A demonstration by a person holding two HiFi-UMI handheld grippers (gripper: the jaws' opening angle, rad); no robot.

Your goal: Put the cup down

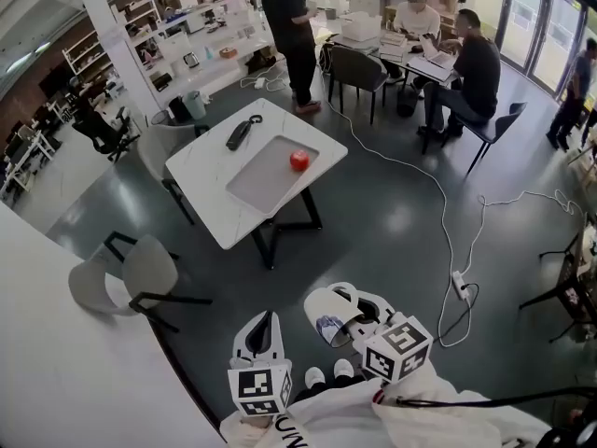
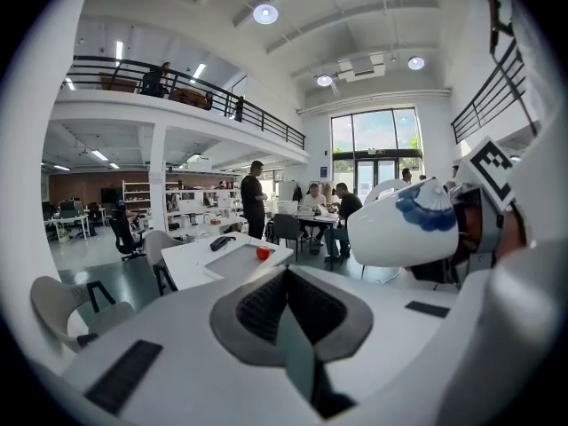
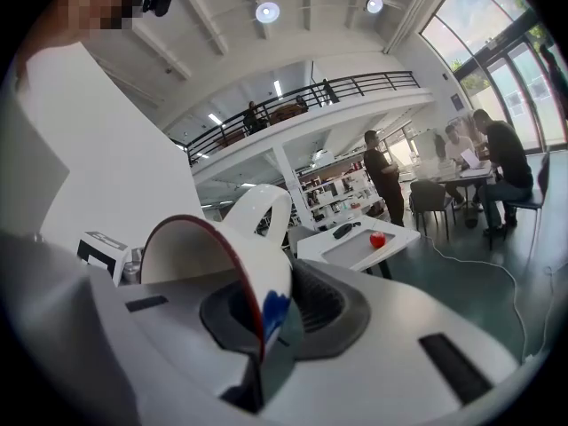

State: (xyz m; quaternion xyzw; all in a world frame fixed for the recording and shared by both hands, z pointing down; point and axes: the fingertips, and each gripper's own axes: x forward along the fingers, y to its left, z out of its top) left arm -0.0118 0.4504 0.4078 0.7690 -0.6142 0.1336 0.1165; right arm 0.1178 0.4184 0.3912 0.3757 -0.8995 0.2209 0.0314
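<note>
Right tool (image 3: 266, 327) clamped on rim of white cup (image 3: 235, 247), cup tipped sideways, mid-air. Left tool (image 2: 288, 304) just beside it, jaws together, empty. Worktop (image 1: 201, 171) way out ahead of both.

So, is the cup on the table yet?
No, the cup is clamped by its rim in the right gripper, well away from the table.

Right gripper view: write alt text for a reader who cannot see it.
The right gripper is shut on the rim of a white cup with blue marks, its handle up. Beyond stands a white table with a grey tray that bears a red round thing; people sit at a farther table in a large hall.
</note>
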